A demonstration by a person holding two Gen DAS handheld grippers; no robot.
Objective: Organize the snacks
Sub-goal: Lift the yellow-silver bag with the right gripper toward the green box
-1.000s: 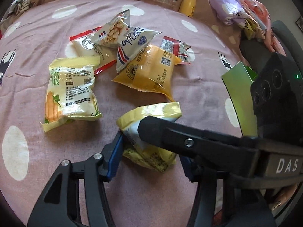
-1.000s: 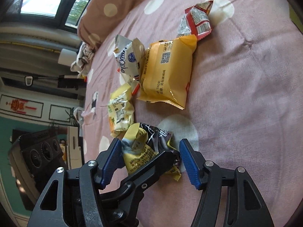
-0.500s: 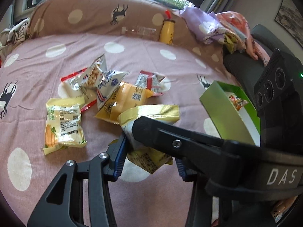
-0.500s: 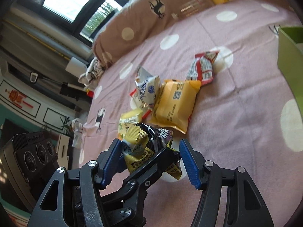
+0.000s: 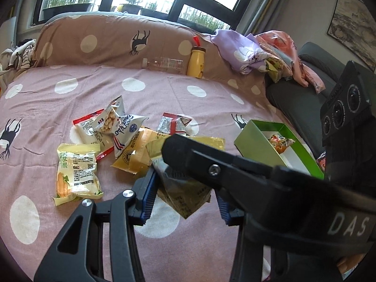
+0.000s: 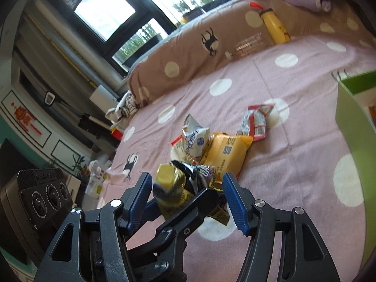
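Note:
A crumpled yellow snack packet (image 5: 183,197) (image 6: 169,183) hangs clear of the pink dotted bedspread (image 5: 206,108). My left gripper (image 5: 185,199) has its blue pads against the packet's sides. My right gripper (image 6: 186,199) grips the same packet crosswise, and one of its black fingers (image 5: 235,171) crosses the left wrist view. More snacks lie in a loose pile beyond: an orange-yellow packet (image 5: 134,155) (image 6: 225,150), a corn packet (image 5: 77,171), a blue-white packet (image 5: 127,129) and a red one (image 5: 174,124). An open green box (image 5: 249,138) (image 6: 347,108) to the right holds one snack (image 5: 279,142).
A yellow bottle (image 5: 196,62) and a clear plastic bottle (image 5: 164,63) lie against the brown dotted bolster (image 5: 105,44) at the back. Piled clothes (image 5: 258,51) and a dark seat (image 5: 296,98) are at the far right.
Both grippers rose and tipped upward, lifting the yellow packet off the bedspread. The left jaws narrowed onto it. The green box and the window came into view.

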